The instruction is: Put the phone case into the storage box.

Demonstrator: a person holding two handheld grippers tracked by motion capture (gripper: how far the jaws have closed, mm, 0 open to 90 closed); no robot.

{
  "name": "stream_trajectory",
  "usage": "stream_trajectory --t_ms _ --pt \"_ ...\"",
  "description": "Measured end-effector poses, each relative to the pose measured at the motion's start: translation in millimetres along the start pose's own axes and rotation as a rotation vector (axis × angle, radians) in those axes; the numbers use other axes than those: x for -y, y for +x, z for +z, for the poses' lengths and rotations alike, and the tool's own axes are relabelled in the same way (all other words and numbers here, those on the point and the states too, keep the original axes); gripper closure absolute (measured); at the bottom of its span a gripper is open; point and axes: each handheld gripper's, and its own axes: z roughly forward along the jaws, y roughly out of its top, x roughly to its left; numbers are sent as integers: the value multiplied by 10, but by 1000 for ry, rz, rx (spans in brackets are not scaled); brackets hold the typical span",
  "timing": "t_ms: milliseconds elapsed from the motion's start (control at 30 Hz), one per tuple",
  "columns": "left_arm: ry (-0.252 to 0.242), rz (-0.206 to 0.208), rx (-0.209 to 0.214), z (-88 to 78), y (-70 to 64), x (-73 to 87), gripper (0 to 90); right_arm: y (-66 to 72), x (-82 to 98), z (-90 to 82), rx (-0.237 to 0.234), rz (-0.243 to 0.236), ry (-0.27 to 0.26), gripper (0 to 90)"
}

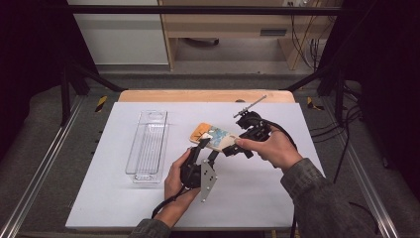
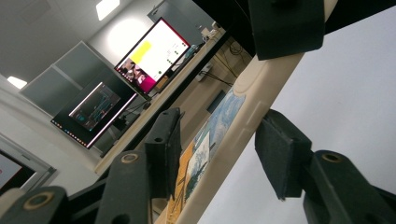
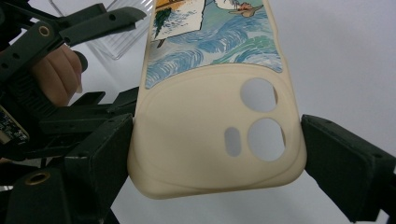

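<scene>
Phone case [image 1: 214, 136]: cream silicone with a printed wave picture, held up off the white table [image 1: 267, 193], near its middle, between the two grippers.
Right gripper [image 1: 236, 145]: clamped across the camera-cutout end of the case; in the right gripper view both pads [image 3: 100, 158] press the case's side edges.
Left gripper [image 1: 207, 148]: comes up from below, jaws standing astride the case's thin edge; moderately wide. In the left gripper view the case [image 2: 219, 140] runs between the pads and a gap shows at each, so no grip yet, by my reading.
Clear tray [image 1: 147, 146]: long, see-through, lying well to the left of the case, nothing visible in it.
Step in hand (judgement): passing the case to a second hold.
How to do it well: keep the right hold steady until the left pads seat flat on both faces; close on the stiff rim, not the soft middle, which will likely buckle; bite squarely so the case does not twist.
Risk: a release too early would drop the case onto the table.
</scene>
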Motion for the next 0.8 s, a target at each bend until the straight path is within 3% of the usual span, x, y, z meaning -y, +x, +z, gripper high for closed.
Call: stream_trajectory --t_ms 800 --pt "1 35 8 -47 10 -49 665 67 -17 2 -17 9 -5 112"
